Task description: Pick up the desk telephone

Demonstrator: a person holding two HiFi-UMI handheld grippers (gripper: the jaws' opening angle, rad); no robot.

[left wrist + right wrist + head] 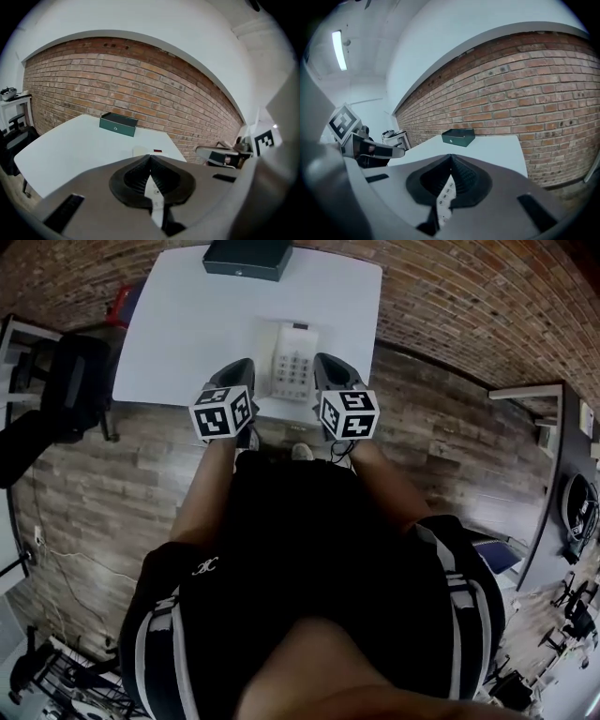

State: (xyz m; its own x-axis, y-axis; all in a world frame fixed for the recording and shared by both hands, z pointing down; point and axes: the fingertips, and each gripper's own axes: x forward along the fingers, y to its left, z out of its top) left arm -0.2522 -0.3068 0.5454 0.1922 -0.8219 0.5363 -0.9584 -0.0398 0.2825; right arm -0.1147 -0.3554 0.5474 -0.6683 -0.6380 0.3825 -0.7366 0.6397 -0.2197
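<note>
Head view, far left: black chair [70, 385] on the wood floor [112, 488], just off the left side of the white bench [178, 324]. A dark green box [247, 257] sits at the bench's far edge, close against the brick wall [469, 296].

Left gripper [242, 365] is over the near edge of the bench, pointing away from the person and tilted down. Jaws are fully closed, pads meeting in a line with nothing clamped between them. Its own view looks across the bench top to the green box and the brick wall. A sliver of white casing shows through the gap under the pads.

Desk telephone [293, 362] is white, with a keypad. It lies flat on the bench near the near edge, between the two grippers, roughly centre of the bench's width. The left gripper is just beside its left side with a small gap. The right gripper is close against its right side; cannot tell if it touches.

Right gripper [325, 360] is held the same way, over the near edge and angled down. Jaws are shut and empty. Phone keypad buttons show through the opening below the pads in its own view.

Far right: another desk [553, 474] stands well apart from the bench.
</note>
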